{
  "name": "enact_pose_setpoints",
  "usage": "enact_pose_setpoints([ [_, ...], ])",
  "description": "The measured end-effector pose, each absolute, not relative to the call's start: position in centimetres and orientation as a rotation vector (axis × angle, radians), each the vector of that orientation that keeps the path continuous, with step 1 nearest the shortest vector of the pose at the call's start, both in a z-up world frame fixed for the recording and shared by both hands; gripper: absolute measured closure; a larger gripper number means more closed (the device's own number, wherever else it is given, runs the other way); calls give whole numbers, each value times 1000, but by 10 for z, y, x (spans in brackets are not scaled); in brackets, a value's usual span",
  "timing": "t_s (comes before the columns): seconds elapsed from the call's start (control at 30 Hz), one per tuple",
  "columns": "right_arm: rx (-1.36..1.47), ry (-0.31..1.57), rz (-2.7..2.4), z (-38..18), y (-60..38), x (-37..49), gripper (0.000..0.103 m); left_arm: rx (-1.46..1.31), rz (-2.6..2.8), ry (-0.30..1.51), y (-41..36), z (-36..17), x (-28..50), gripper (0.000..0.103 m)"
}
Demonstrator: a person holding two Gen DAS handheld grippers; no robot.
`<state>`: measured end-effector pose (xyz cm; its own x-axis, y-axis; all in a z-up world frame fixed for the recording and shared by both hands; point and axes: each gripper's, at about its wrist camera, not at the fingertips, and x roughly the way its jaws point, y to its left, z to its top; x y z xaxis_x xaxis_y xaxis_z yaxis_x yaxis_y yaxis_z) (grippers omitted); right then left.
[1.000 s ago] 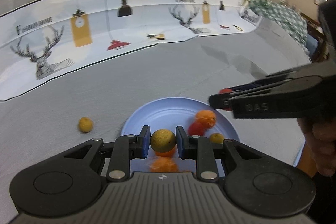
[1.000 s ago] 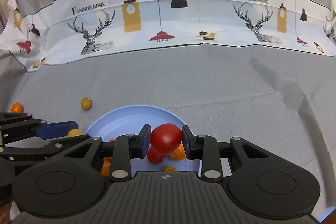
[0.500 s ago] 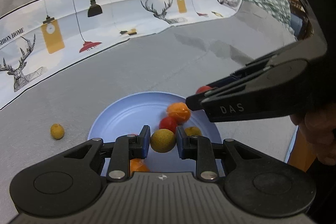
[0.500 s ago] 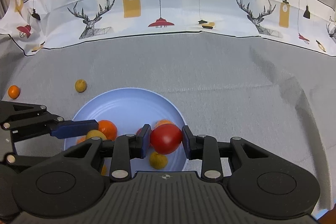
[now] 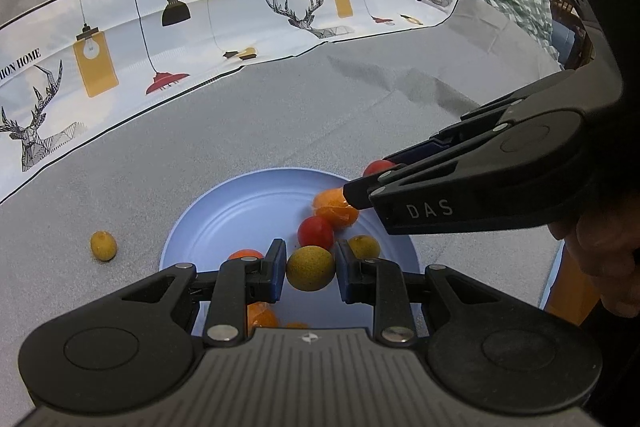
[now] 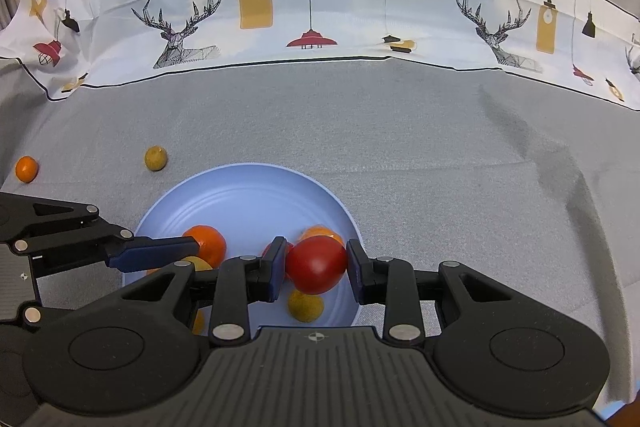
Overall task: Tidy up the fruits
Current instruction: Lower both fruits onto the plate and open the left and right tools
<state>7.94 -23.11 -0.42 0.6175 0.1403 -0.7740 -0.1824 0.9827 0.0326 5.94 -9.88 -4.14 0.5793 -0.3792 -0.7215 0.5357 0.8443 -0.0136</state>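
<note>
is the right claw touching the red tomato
Touching. The right wrist view shows the right claw with both pads pressed against the sides of the red tomato, no gap, over the blue plate.

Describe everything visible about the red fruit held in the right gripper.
The red fruit is round, smooth and glossy, tomato-like, with a soft highlight. The right gripper is shut on it, blue pads pressing both sides. It hangs above the blue plate, over a yellow fruit and in front of an orange one.

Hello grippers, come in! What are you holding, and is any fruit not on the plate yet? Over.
Left gripper shut on yellow fruit. Right gripper shut on tomato. Both over blue plate. Two fruits on the cloth. Nothing blocking.
</note>
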Motion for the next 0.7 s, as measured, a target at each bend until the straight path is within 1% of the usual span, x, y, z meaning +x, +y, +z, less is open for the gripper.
enact_pose_setpoints([
  [0.07,-49,888,183,-4,-231,80,69,216,-535,785,-98,-41,59,73],
  [0.13,-53,886,176,-4,-230,79,69,208,-528,787,-97,-40,60,68],
  [0.17,-55,884,174,-4,-230,80,65,202,-523,784,-96,-40,60,68],
  [0.27,-53,875,172,-3,-230,79,61,192,-517,782,-94,-38,61,68],
  [0.5,-53,870,166,-2,-230,79,57,195,-506,776,-93,-35,60,68],
  [0.7,-43,861,153,-1,-230,79,57,196,-472,765,-84,-32,58,68],
])
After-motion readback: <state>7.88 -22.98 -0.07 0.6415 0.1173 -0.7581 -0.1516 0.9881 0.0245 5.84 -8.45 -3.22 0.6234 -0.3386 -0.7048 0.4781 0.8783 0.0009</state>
